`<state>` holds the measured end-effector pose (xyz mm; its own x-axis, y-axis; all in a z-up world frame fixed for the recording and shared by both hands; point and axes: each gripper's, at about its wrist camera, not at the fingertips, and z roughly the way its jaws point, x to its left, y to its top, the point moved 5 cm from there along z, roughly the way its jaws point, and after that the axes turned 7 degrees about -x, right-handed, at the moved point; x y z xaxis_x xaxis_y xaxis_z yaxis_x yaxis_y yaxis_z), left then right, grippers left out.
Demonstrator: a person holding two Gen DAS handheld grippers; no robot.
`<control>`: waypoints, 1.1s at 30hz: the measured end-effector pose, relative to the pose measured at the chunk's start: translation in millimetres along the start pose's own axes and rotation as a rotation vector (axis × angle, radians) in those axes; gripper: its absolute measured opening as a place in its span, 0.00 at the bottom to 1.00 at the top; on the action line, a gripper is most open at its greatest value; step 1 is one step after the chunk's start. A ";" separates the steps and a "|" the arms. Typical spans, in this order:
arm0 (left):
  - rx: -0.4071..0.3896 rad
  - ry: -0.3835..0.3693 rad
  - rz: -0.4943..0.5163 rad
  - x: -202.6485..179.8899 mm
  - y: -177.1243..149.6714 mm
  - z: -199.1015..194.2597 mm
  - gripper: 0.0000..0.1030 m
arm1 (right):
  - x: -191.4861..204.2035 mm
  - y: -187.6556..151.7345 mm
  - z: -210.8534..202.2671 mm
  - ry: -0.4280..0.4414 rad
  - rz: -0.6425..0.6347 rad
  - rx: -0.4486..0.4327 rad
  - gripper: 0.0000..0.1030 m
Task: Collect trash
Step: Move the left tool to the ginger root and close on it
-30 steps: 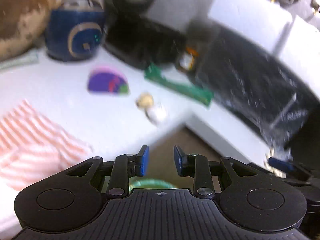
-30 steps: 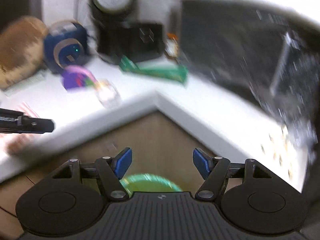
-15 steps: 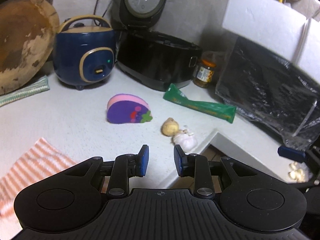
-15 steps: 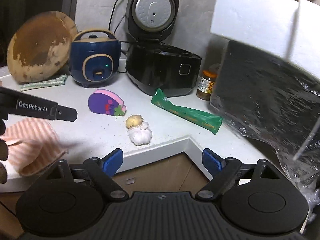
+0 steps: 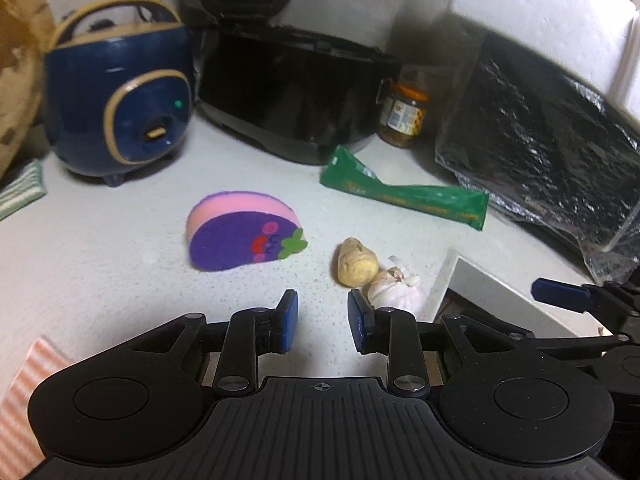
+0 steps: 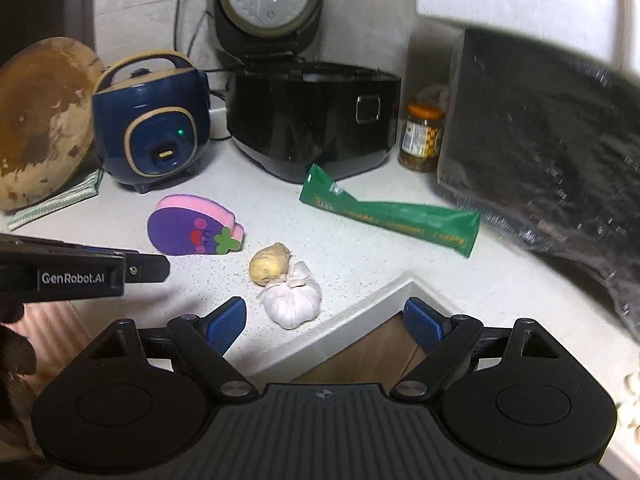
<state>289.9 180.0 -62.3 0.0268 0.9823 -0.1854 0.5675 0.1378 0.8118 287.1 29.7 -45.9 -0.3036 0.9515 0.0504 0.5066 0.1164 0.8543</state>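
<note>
- Speckled white countertop (image 6: 360,248) fills a kitchen corner, with a notch cut into its front edge just ahead of the right gripper (image 6: 325,322); a blue rice cooker (image 6: 154,124), an open black cooker (image 6: 316,116) and a jar (image 6: 422,138) stand along the tiled back wall.
- Green wrapper (image 6: 392,216), the likeliest trash, lies flat well beyond both sets of jaws, to their right side, near a plastic-covered black appliance (image 6: 540,140).
- Right jaws have just been opening and stand wide with nothing between them; left gripper (image 5: 322,326) stands narrowly parted, also empty.
- Risks, as I judge them: a garlic bulb (image 6: 292,300) touching a ginger piece (image 6: 269,266) sits just ahead of the jaws, so a reach over them could knock either off the notch edge.
- Flat film may slide instead of lifting.
- Purple sponge (image 5: 240,240) could be mistaken for trash.
</note>
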 end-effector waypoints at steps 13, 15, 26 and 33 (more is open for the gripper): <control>0.029 0.042 -0.041 -7.9 3.3 33.2 0.30 | -0.1 -13.5 55.9 0.053 -0.077 0.104 0.64; 0.028 0.058 -0.026 -12.0 4.3 34.4 0.30 | -4.2 -11.8 58.4 0.090 -0.082 0.098 0.63; 0.040 0.110 -0.018 -22.8 7.5 41.4 0.30 | -38.7 3.8 92.9 -0.002 -0.122 0.071 0.63; 0.054 0.088 -0.009 -29.2 9.4 58.4 0.30 | -63.6 0.3 88.9 0.027 -0.021 0.094 0.63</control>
<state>342.5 145.1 -81.5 -0.0496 0.9888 -0.1407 0.6114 0.1415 0.7786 378.3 -5.4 -94.8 -0.3359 0.9407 0.0482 0.5730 0.1634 0.8031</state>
